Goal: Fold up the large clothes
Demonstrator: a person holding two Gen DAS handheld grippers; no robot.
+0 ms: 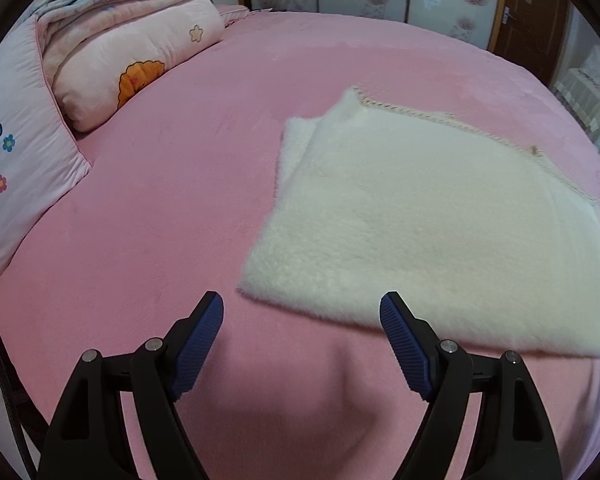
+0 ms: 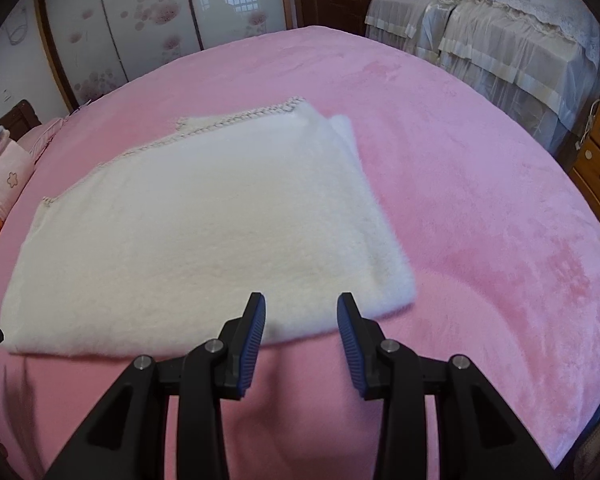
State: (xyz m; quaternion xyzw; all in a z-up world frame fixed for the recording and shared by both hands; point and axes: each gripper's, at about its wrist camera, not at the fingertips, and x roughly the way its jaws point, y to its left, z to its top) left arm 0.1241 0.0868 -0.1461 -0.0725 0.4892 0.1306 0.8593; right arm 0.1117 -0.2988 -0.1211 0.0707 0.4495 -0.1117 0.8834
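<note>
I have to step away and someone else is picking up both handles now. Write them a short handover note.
Left claw: open wide, empty, hovering over the pink bedspread just short of the garment's near edge.
Right claw: partly open, empty, over the near right corner; no cloth looks pinched.
White fleece garment: lies flat on the bed, folded into a rough rectangle with layers showing at the far corner.
Done: at least one fold, garment released.
Left: probably one more fold to make it compact, then square up the edges.

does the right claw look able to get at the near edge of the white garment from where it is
Probably yes: the right claw is open just above the folded white garment's near edge, with nothing between them on the pink bed cover.
</note>
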